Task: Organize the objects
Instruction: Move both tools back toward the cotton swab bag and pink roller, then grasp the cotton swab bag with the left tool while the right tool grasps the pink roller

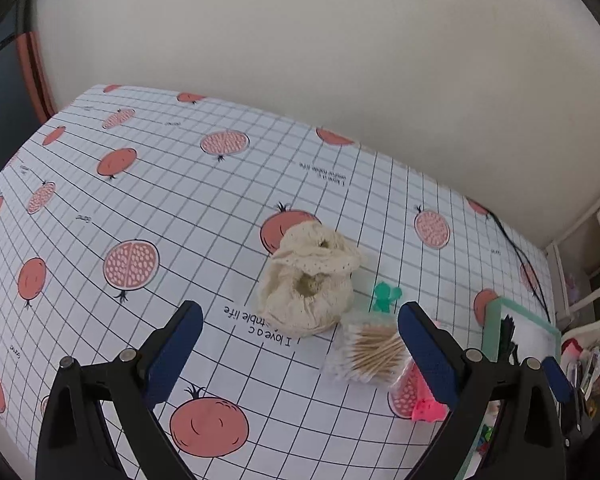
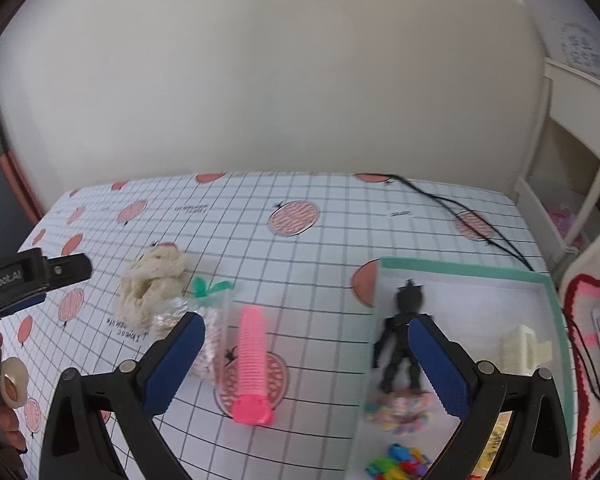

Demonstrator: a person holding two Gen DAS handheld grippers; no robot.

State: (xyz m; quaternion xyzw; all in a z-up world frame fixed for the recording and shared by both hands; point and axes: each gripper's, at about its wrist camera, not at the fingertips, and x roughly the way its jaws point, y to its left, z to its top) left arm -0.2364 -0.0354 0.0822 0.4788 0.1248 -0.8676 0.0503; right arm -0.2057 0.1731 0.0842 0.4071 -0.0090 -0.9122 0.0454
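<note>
While both grippers hover wide and empty, the right gripper [image 2: 300,364] faces the pink ribbed toy [image 2: 252,364] lying just left of the white tray [image 2: 460,270]. Straddle its middle squarely, since ribbed plastic may roll.

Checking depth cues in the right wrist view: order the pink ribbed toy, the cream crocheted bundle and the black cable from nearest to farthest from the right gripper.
From the right gripper:
1. Pink ribbed toy, lying between the fingers.
2. Cream crocheted bundle, farther back on the left.
3. Black cable, at the table's far right edge.
</note>
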